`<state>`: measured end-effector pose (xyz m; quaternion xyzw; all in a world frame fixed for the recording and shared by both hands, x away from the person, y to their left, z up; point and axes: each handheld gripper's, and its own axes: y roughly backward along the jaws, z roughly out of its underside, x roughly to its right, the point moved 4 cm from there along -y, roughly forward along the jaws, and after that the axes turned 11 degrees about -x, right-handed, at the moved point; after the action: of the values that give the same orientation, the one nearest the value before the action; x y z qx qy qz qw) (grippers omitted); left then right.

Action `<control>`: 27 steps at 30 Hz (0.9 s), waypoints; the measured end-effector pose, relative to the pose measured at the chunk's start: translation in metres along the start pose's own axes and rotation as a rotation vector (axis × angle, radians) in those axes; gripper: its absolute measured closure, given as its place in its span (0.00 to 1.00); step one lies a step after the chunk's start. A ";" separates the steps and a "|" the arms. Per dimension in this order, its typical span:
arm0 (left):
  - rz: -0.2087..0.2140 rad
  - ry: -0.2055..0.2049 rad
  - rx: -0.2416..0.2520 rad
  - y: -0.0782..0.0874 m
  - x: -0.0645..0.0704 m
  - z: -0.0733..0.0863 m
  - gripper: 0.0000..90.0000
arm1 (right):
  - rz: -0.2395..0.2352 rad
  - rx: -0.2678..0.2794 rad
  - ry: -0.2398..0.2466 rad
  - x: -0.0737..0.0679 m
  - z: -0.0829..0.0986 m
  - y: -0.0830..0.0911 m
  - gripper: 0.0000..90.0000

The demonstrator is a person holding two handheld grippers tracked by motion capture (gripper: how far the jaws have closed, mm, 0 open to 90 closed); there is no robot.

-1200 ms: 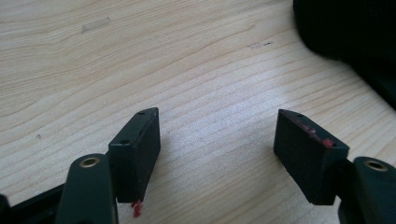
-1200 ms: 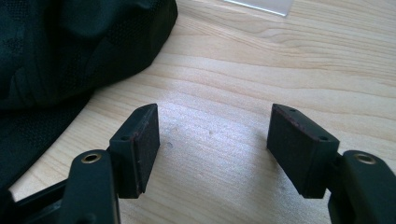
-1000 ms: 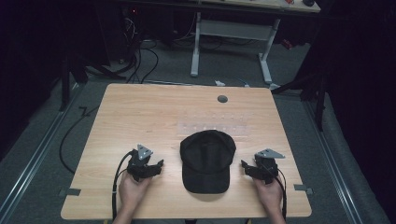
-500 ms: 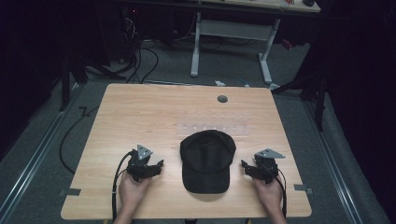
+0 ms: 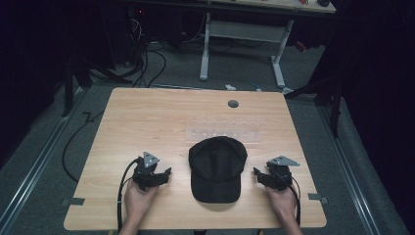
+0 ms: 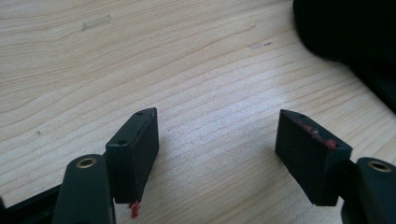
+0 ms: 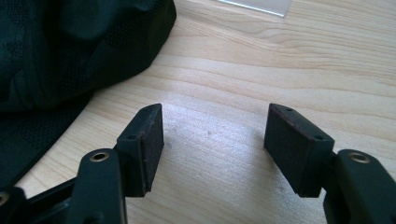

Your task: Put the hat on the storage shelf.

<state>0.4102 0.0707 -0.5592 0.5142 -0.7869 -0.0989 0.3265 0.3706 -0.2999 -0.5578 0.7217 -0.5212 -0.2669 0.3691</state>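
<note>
A black cap (image 5: 217,168) lies on the wooden table (image 5: 161,122), its brim toward the near edge. My left gripper (image 5: 164,174) rests on the table to the cap's left, open, nothing between its jaws. In the left gripper view the gripper (image 6: 217,144) faces bare wood, with the cap (image 6: 350,32) at the upper right. My right gripper (image 5: 256,175) sits to the cap's right, also open and empty. The right gripper view has the gripper (image 7: 215,135) over bare wood and the cap (image 7: 70,51) at the upper left.
A round grommet hole (image 5: 233,104) sits near the table's far edge. A faint clear tape strip (image 5: 222,133) lies just beyond the cap. Cables (image 5: 83,132) run on the floor to the left, and a white desk frame (image 5: 242,44) stands behind.
</note>
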 end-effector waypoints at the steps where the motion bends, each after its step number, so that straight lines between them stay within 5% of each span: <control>1: 0.000 0.000 0.000 0.000 0.000 0.000 0.34 | -0.001 0.000 -0.001 0.000 0.000 0.000 0.44; 12: -0.004 -0.010 -0.003 0.000 0.001 0.001 0.34 | -0.035 0.015 -0.061 0.005 0.002 0.008 0.51; 17: -0.004 -0.010 -0.003 0.000 0.000 0.001 0.34 | -0.102 0.032 -0.093 0.004 0.003 0.016 0.52; 27: -0.004 -0.009 -0.001 0.000 0.000 0.001 0.34 | -0.111 0.044 -0.039 -0.003 0.002 0.031 0.55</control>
<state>0.4099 0.0702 -0.5596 0.5151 -0.7873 -0.1023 0.3232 0.3508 -0.3031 -0.5341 0.7522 -0.4933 -0.2893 0.3275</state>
